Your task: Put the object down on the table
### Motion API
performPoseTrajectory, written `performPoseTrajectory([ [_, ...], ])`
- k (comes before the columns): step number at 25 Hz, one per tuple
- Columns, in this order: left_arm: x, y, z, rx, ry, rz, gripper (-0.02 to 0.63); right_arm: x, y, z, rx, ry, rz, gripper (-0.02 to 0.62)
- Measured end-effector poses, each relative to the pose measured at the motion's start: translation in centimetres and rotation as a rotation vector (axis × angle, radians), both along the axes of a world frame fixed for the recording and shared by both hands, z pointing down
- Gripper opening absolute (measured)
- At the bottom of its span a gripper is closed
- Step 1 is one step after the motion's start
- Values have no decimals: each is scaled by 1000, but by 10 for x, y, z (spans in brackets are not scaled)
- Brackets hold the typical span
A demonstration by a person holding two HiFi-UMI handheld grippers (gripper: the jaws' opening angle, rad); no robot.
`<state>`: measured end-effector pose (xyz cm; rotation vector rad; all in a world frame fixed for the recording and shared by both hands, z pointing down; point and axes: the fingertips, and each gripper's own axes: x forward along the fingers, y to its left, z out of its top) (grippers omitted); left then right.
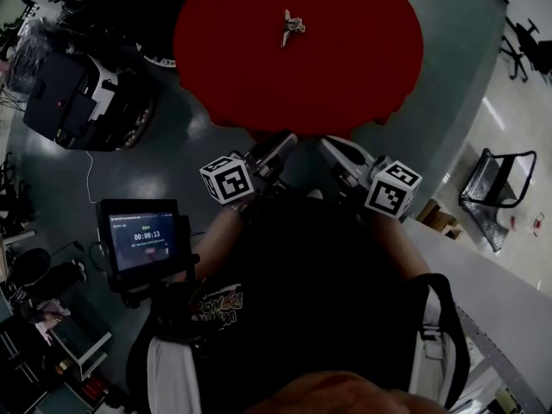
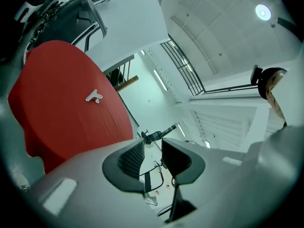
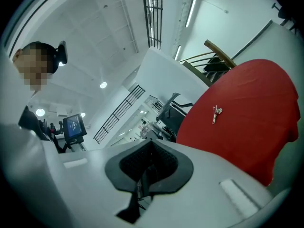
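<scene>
A small silvery metal object [image 1: 293, 28] lies on the round red table [image 1: 259, 67], toward its far side. It also shows in the left gripper view as the object [image 2: 94, 97] on the red tabletop [image 2: 57, 118], and in the right gripper view as the object [image 3: 216, 113] on the tabletop [image 3: 247, 108]. My left gripper [image 1: 283, 143] hangs close to my body, short of the table's near edge; its jaws [image 2: 153, 156] stand open with nothing between them. My right gripper [image 1: 329, 147] is beside it, shut [image 3: 148, 169] and empty.
A screen on a stand [image 1: 142, 240] is at my left, with a dark machine [image 1: 78, 102] beyond it on the floor. A black chair [image 1: 498, 188] and a cardboard box [image 1: 435, 218] stand at the right, near a white counter [image 1: 500, 291].
</scene>
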<state>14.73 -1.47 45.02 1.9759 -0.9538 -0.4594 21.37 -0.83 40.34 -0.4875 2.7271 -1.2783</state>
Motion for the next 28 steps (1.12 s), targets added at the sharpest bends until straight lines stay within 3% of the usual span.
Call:
performPoseTrajectory([
  [28,14,14,0,3,-9,26,120,10,17,1,3,-3,6,3],
])
